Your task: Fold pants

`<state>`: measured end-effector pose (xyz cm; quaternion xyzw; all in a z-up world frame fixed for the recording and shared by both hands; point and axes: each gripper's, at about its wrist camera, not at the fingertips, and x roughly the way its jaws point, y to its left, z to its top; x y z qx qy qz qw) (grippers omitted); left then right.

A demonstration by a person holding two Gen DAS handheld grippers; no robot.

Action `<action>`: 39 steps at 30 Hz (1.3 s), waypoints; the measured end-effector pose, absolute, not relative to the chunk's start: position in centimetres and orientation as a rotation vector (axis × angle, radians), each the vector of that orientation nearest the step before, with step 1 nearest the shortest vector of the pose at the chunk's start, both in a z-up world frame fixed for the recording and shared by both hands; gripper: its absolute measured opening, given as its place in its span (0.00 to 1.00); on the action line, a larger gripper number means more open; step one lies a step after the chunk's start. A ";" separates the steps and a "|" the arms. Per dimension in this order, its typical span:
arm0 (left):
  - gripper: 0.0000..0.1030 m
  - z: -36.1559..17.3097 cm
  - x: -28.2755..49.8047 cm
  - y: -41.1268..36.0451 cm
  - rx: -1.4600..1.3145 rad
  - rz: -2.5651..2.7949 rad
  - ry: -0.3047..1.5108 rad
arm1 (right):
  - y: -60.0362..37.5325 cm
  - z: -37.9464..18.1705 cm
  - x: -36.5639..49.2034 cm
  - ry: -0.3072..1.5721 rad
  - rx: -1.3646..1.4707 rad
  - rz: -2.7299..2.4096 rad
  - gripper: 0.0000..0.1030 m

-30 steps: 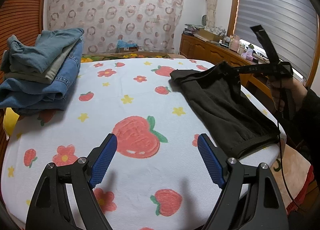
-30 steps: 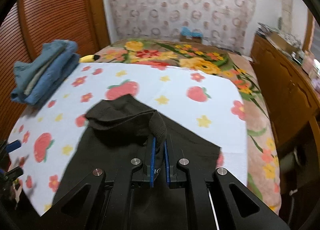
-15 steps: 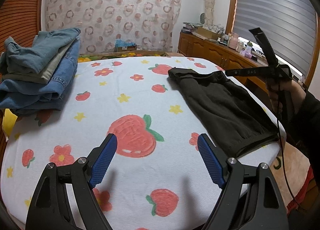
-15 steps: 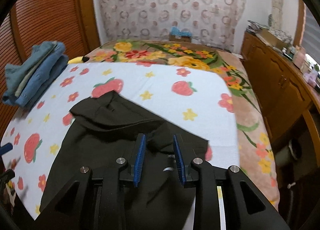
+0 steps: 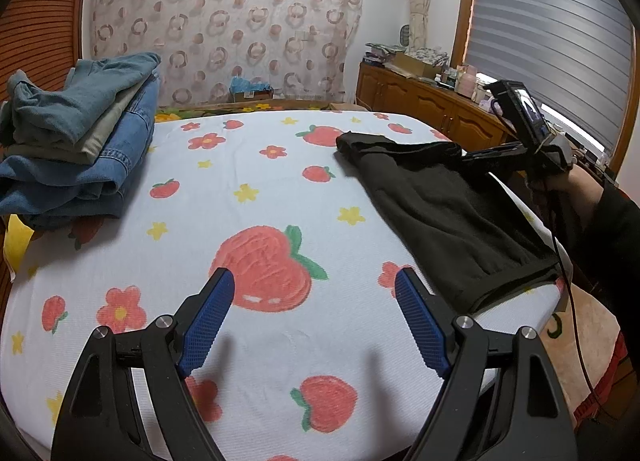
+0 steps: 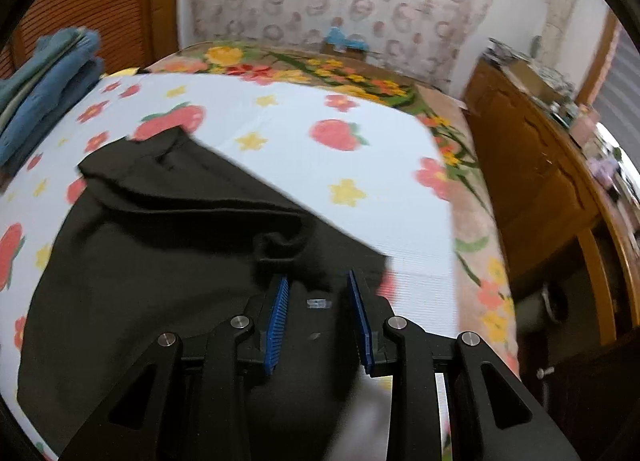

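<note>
Fingers (image 6: 282, 301) on our right gripper (image 6: 318, 293), pinching the black pants (image 6: 160, 245) a second ago, now spread; left gripper (image 5: 314, 317) stays wide.

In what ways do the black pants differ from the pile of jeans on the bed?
The black pants are one dark garment lying low and flat near the bed's right edge; the pile of jeans is several blue and greenish pieces stacked high on the left side. The open right gripper sits just over the black pants; nothing is near the pile of jeans. Both rest on the strawberry sheet.
</note>
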<state>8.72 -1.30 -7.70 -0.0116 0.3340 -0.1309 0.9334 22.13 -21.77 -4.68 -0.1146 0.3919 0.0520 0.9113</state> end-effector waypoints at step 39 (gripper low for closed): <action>0.43 -7.3 24.7 -9.0 0.181 -0.448 0.843 | -26.4 -7.4 22.1 0.771 -0.102 0.199 0.54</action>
